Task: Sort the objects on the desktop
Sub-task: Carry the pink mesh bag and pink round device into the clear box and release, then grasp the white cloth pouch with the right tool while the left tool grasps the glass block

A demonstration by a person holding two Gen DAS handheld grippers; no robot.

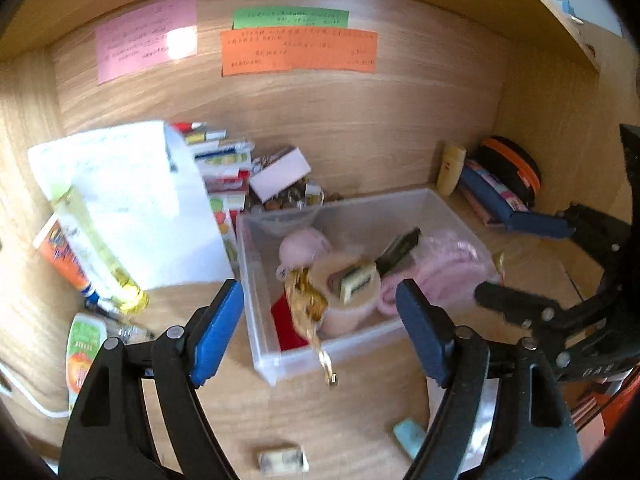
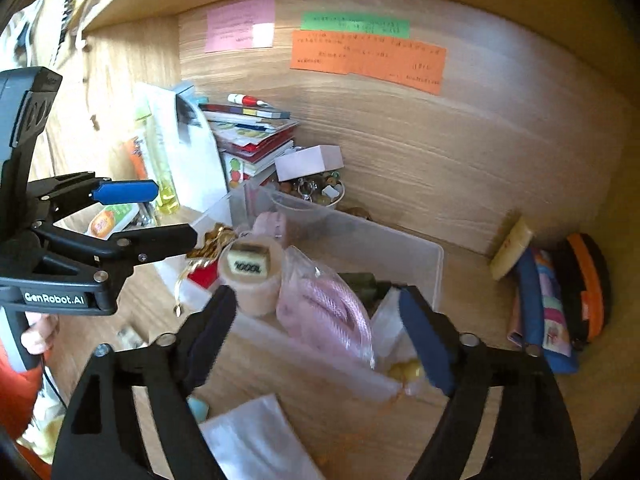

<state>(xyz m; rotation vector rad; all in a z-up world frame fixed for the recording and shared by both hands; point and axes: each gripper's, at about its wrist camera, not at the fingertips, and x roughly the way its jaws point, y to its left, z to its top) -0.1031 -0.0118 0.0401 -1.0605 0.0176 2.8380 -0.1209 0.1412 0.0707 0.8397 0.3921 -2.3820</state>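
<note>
Both the left gripper (image 1: 320, 324) and right gripper (image 2: 320, 332) are hovering with jaws wide, holding nothing. Sorted items are sitting inside the clear bin (image 1: 260, 344); withdraw without snagging the gold ribbon (image 1: 308, 312).

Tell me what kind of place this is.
Probably a study desk set in a wooden alcove under a shelf. Coloured paper notes stick to the back panel, books are stacked against it, and a clear plastic bin of small items sits on the desktop.
</note>
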